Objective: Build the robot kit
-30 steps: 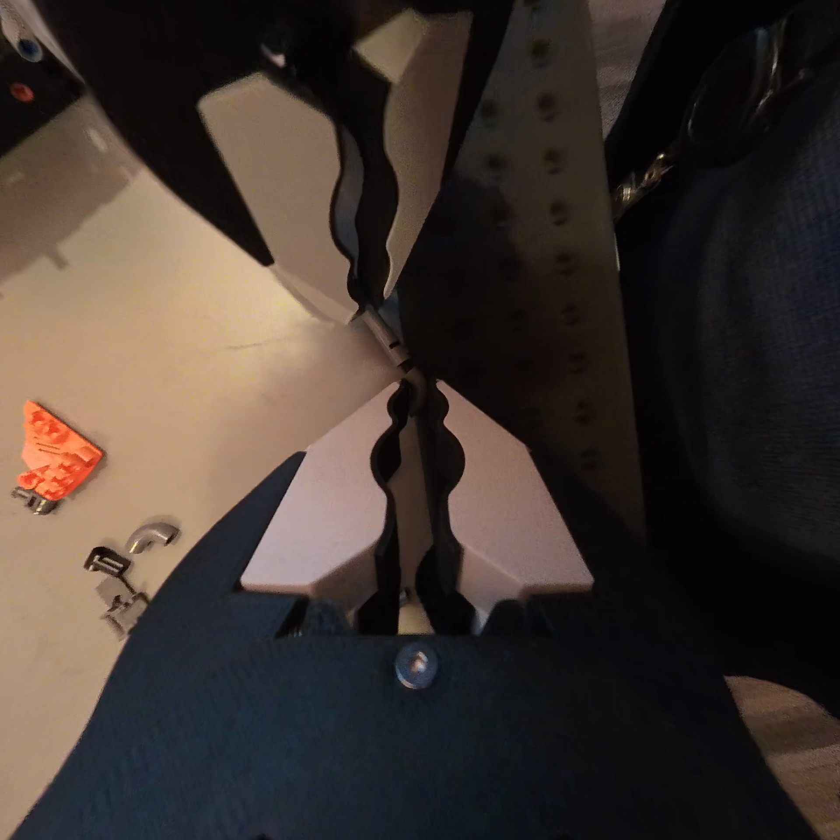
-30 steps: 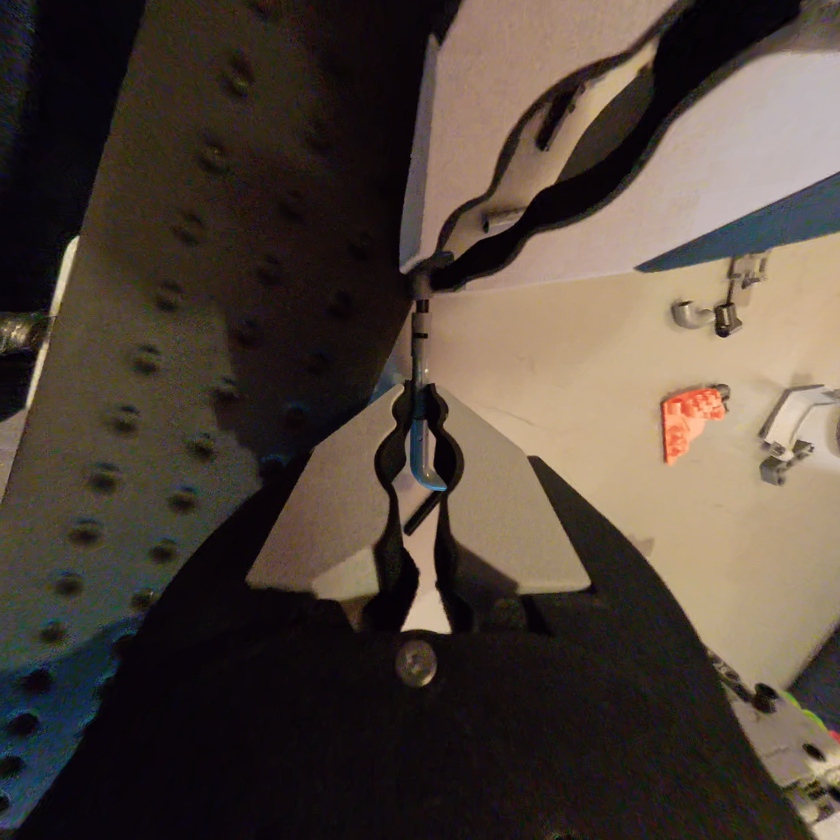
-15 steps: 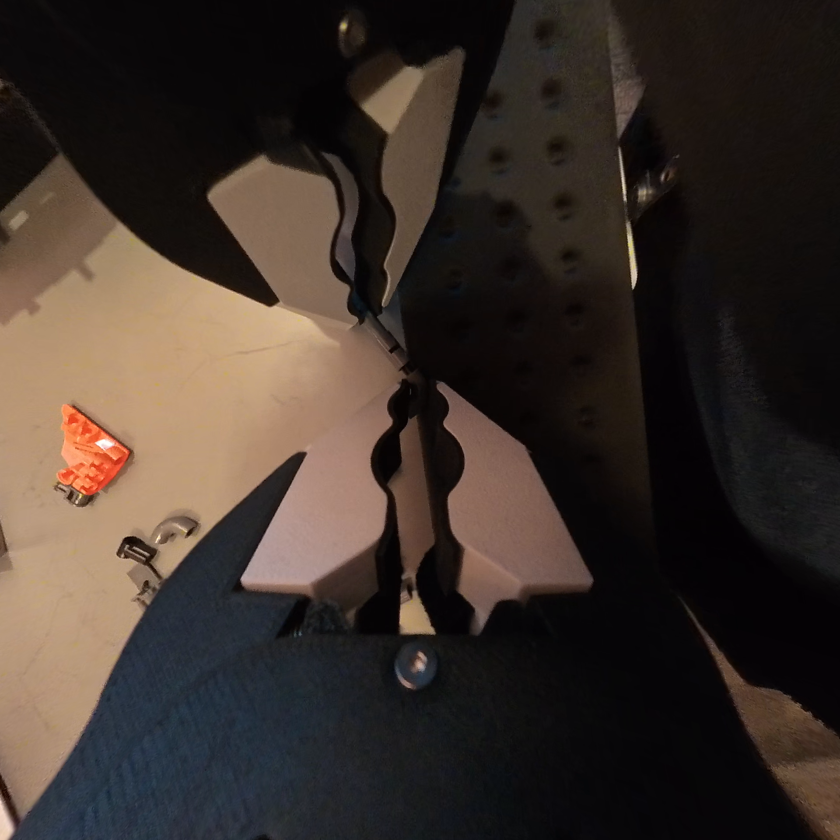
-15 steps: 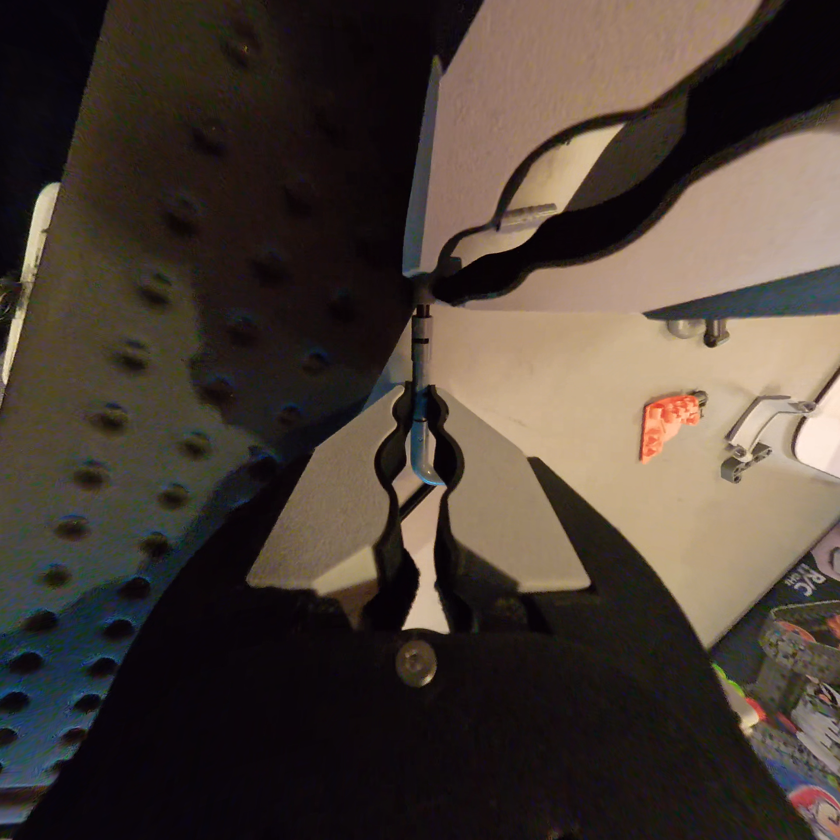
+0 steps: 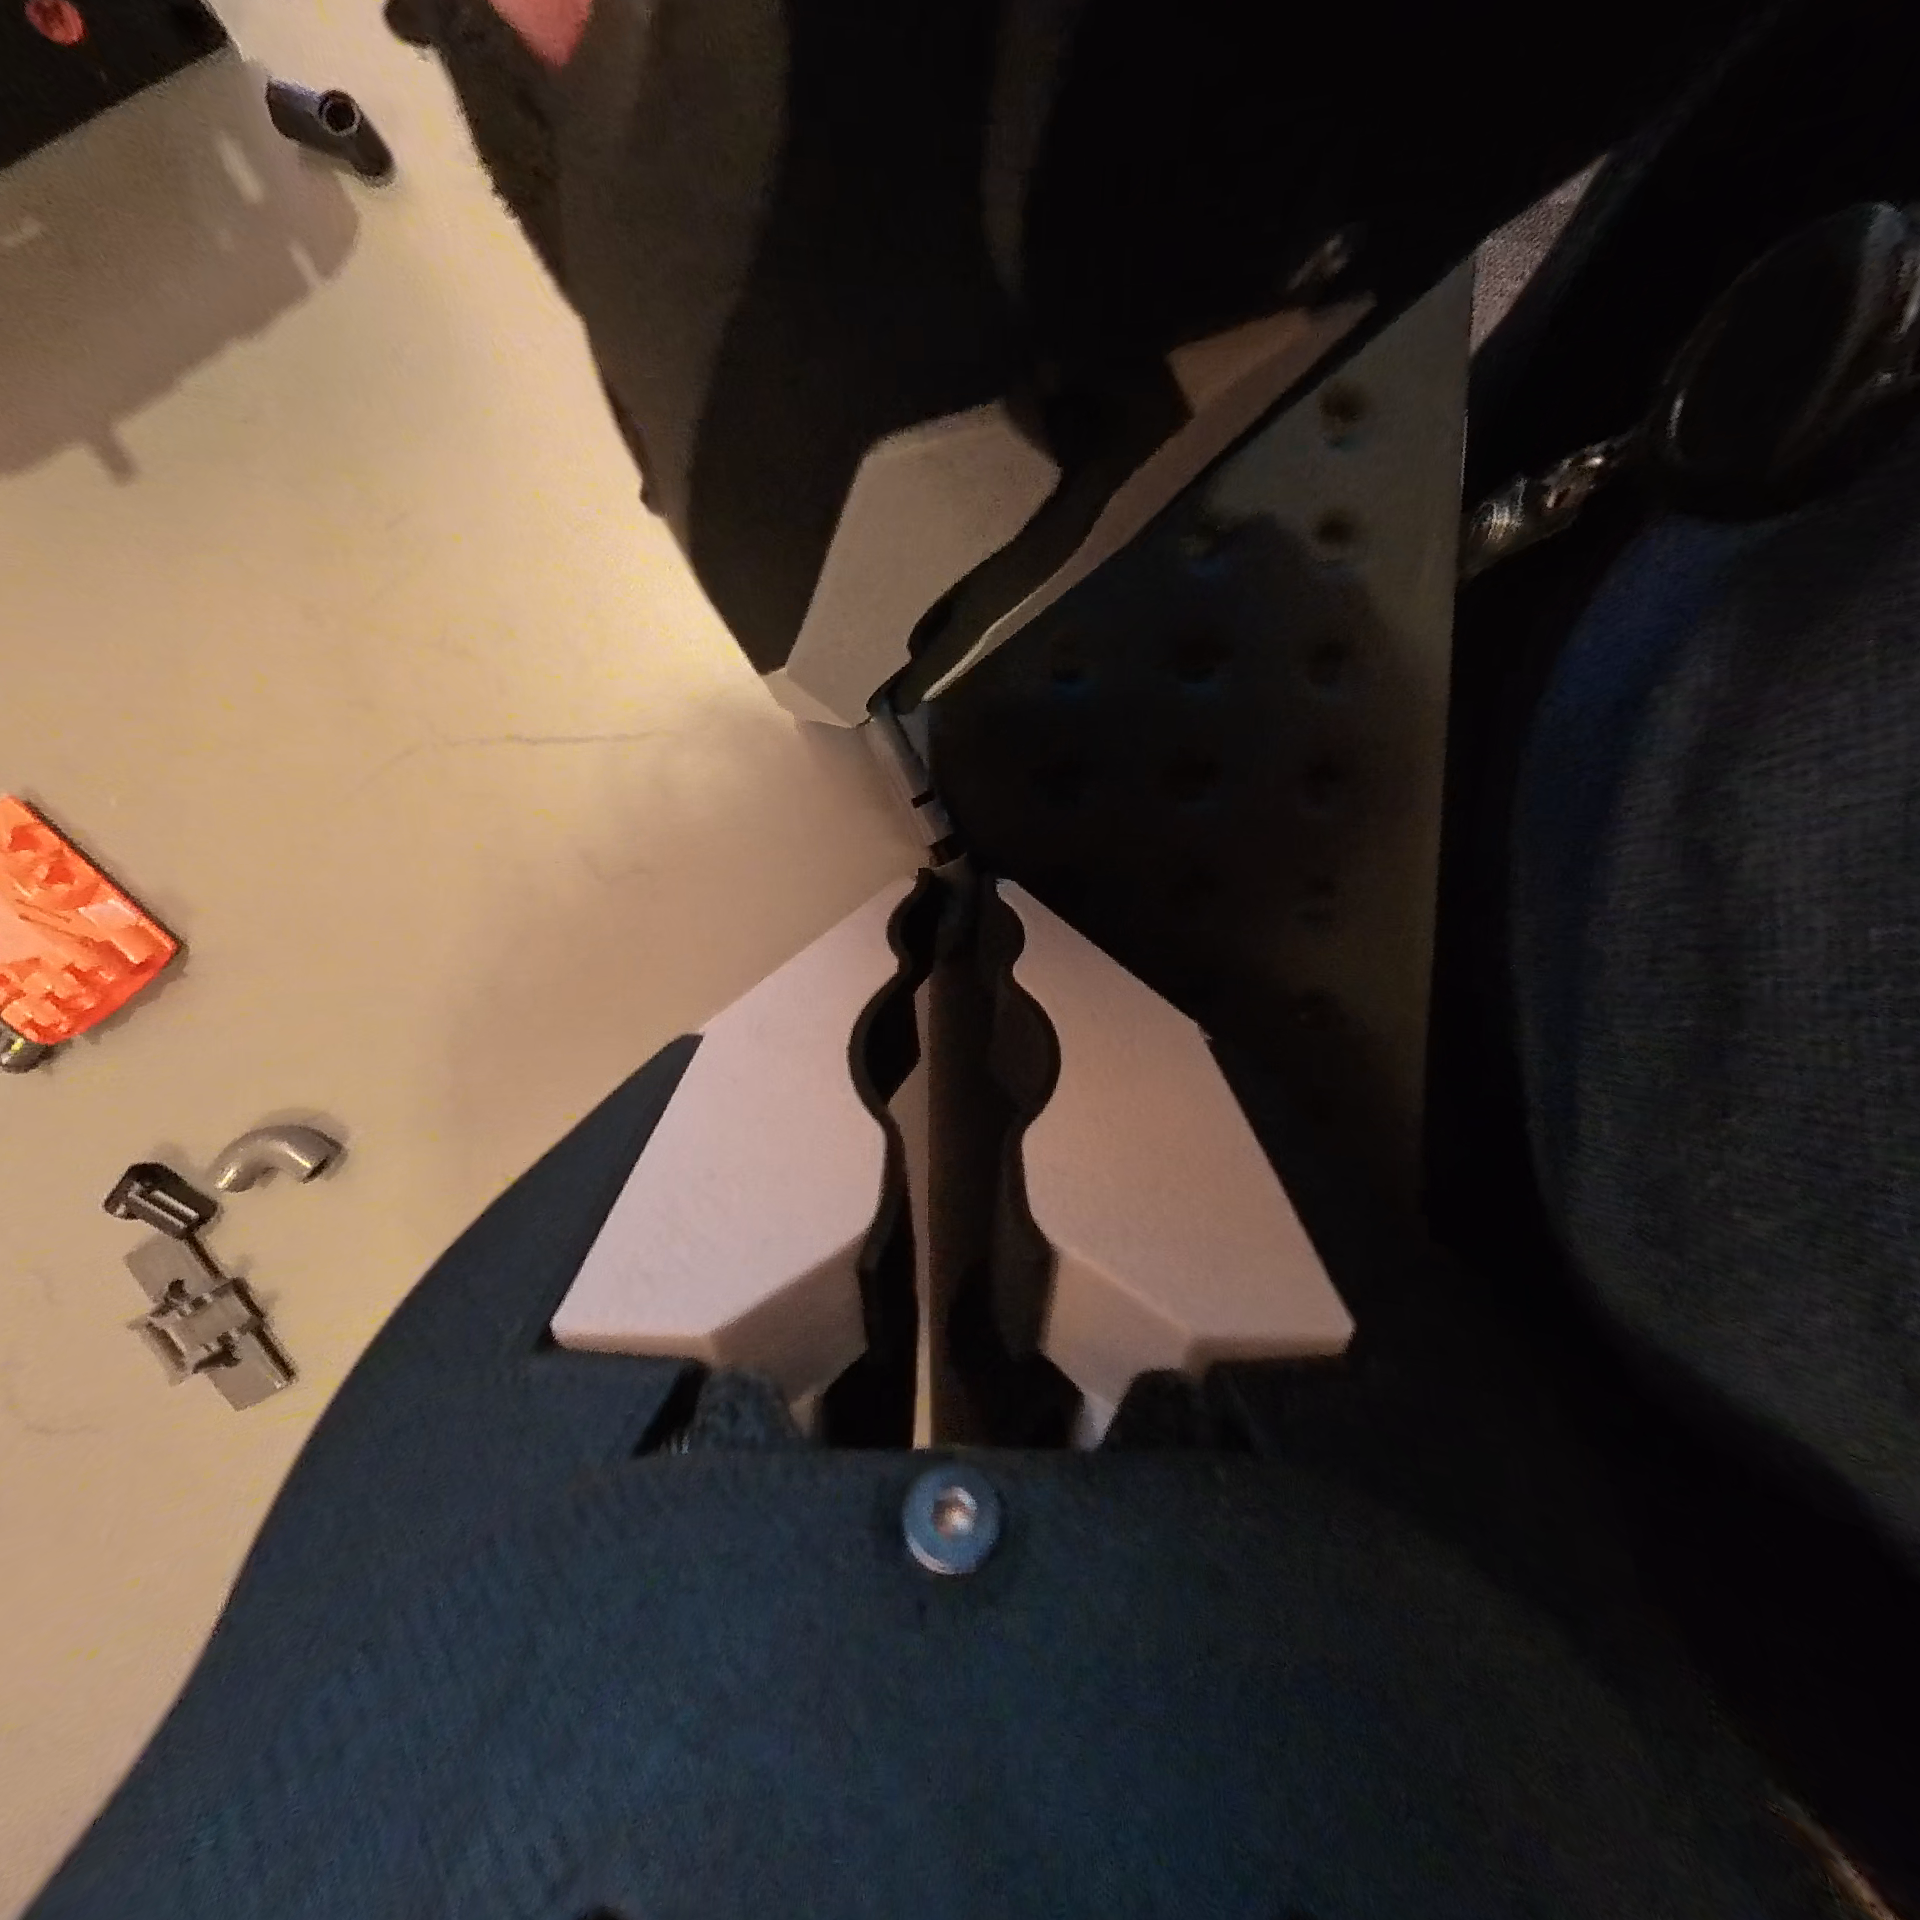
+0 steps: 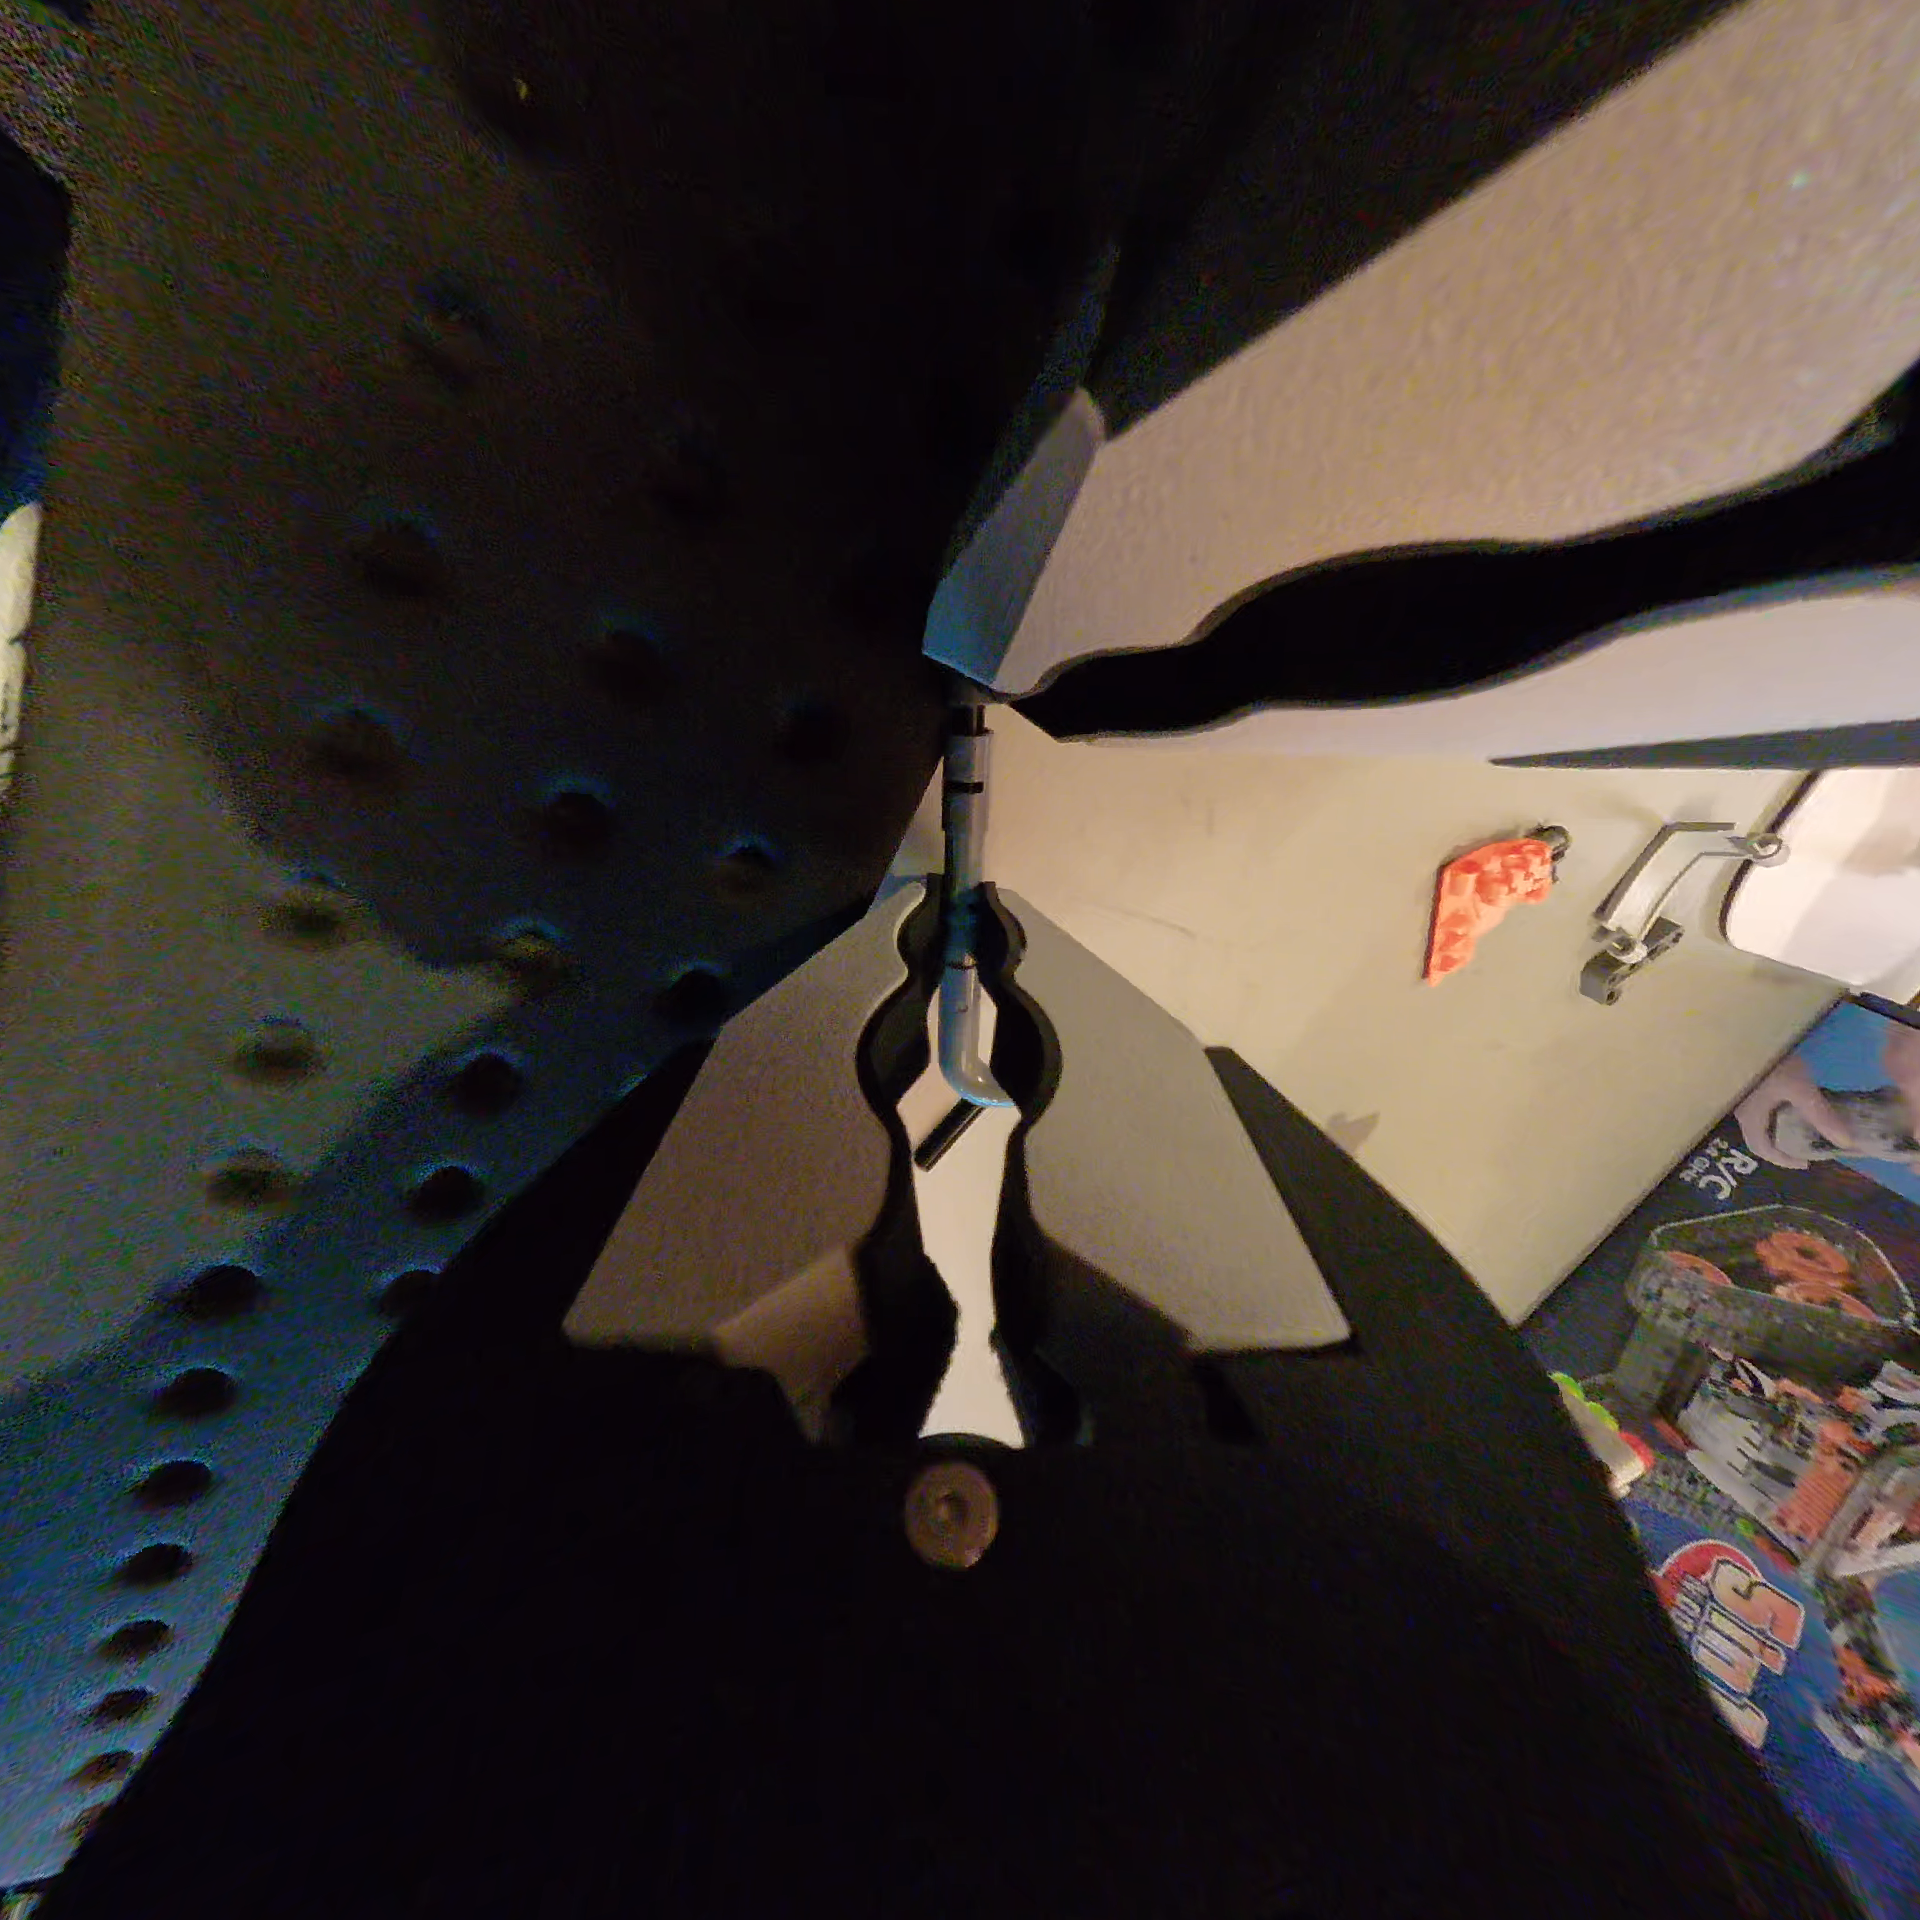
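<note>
In the left wrist view, the left gripper [image 5: 951,894] is closed tip to tip on a dark end of a thin grey rod [image 5: 914,774], whose other end sits between the fingers of the right gripper [image 5: 904,675], meeting it head-on above the pale surface [image 5: 416,623]. An orange studded plate [image 5: 73,956] and small grey connector pieces [image 5: 208,1288] lie well apart to the left.

In the right wrist view, the right gripper [image 6: 961,914] is clamped on the hooked grey piece [image 6: 966,1018] of the same rod [image 6: 966,790]. The left gripper [image 6: 987,686] pinches the far end. A perforated grey panel [image 6: 364,727] stands behind.

The assembly looks light, stiff, smooth plastic; it is likely to twist or pop apart, so holding near the joint seems best.
</note>
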The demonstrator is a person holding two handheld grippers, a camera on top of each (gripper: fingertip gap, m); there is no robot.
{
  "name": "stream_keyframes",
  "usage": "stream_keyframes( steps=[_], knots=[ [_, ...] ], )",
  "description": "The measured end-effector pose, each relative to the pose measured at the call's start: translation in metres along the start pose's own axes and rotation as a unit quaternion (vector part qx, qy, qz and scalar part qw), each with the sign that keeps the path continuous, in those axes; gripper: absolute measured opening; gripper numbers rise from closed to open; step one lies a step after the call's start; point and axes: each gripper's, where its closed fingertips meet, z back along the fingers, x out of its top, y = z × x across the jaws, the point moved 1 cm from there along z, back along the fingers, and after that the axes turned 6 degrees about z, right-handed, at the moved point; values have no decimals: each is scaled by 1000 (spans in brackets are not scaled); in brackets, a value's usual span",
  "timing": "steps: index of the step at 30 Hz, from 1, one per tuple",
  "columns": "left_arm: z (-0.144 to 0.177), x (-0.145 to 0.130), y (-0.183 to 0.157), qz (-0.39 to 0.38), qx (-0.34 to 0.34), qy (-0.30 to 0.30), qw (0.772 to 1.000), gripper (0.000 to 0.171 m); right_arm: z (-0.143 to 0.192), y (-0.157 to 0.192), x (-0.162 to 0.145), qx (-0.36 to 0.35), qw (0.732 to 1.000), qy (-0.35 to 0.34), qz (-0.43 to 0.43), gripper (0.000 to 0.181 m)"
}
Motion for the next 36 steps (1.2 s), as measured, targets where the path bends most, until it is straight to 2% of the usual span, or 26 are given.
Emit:
stream_keyframes(
  steps=[15, 21, 25, 36],
  knots=[
    [-4, 3, 1, 73, -46, 23, 996, 1, 0, -1, 0, -3, 1000, 12, -5, 0],
    [-1, 3, 3, 103, -55, -14, 993, 4, 0, -1, 1, 0, 998, -39, -46, 1],
    [0, 4, 4, 129, -67, -48, 988, 5, 0, -2, 2, -3, 996, -53, -66, 2],
    [14, -6, 12, 159, -46, -90, 982, 18, 0, -4, 0, 17, 990, -82, -114, 2]
  ],
)
